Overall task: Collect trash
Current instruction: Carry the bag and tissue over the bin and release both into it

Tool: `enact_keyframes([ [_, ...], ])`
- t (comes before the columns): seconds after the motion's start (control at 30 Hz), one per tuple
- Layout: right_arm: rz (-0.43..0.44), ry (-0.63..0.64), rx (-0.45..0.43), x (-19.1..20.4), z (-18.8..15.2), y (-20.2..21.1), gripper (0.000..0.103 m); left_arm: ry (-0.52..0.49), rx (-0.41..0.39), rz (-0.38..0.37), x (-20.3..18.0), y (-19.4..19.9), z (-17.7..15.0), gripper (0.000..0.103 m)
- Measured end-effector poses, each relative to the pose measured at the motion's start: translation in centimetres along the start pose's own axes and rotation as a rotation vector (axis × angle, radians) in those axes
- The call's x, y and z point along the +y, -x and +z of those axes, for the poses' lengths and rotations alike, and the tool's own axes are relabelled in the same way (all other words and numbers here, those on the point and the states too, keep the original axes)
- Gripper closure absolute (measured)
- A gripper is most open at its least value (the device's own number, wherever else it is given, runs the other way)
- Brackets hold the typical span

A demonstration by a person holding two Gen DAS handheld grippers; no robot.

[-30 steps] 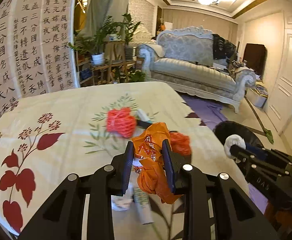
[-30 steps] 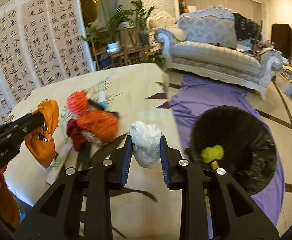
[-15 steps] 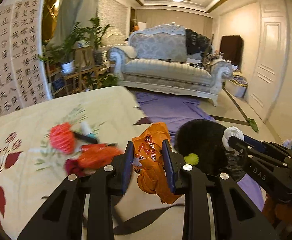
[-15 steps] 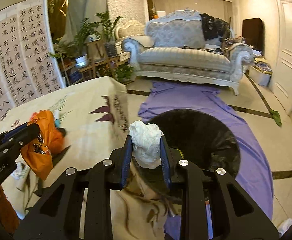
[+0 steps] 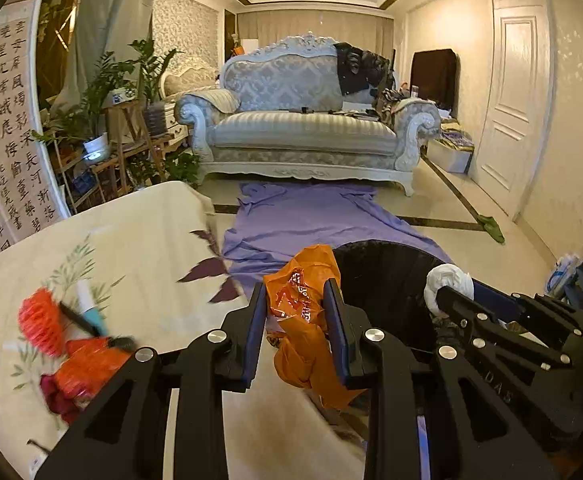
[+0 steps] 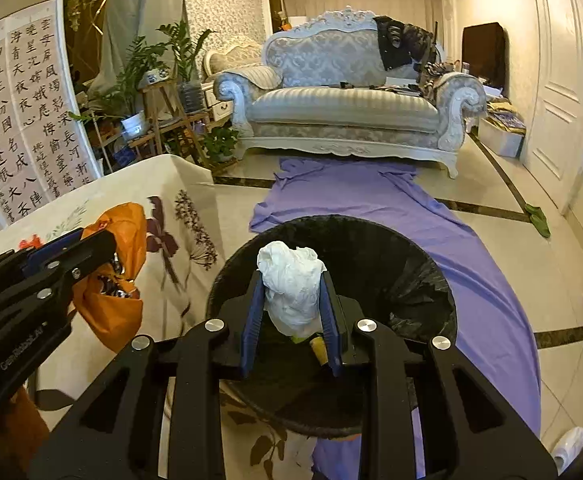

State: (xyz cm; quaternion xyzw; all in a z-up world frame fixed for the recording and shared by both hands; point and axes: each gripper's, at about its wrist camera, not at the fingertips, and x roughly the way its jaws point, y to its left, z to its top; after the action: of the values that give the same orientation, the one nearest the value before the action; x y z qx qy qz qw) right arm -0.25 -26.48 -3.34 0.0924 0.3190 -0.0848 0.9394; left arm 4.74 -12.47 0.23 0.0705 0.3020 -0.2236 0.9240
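A bin (image 6: 371,248) is standing on a floor cloth (image 6: 471,240) right of the table (image 5: 139,240). A sofa (image 5: 303,132) is sitting behind them, plants (image 5: 103,92) to its left.

- An ornate pale sofa (image 5: 307,128) stands against the far wall, dark clothing (image 5: 361,66) draped over its back.
- A purple sheet (image 6: 431,216) lies across the tiled floor in front of it.
- Potted plants (image 5: 103,92) sit on wooden stands at left.
- A calligraphy screen (image 6: 19,112) stands behind the floral tablecloth (image 5: 131,232).
- A white panelled door (image 5: 519,112) is at right.
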Motion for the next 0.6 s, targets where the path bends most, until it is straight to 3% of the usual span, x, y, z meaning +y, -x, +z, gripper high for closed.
enact_keyframes([
  [0.6,-0.042,-0.059,0.029,-2.8,0.9,-3.7,0.073,-0.061,0.087,-0.032,-2.7,-6.2,0.8,0.07],
])
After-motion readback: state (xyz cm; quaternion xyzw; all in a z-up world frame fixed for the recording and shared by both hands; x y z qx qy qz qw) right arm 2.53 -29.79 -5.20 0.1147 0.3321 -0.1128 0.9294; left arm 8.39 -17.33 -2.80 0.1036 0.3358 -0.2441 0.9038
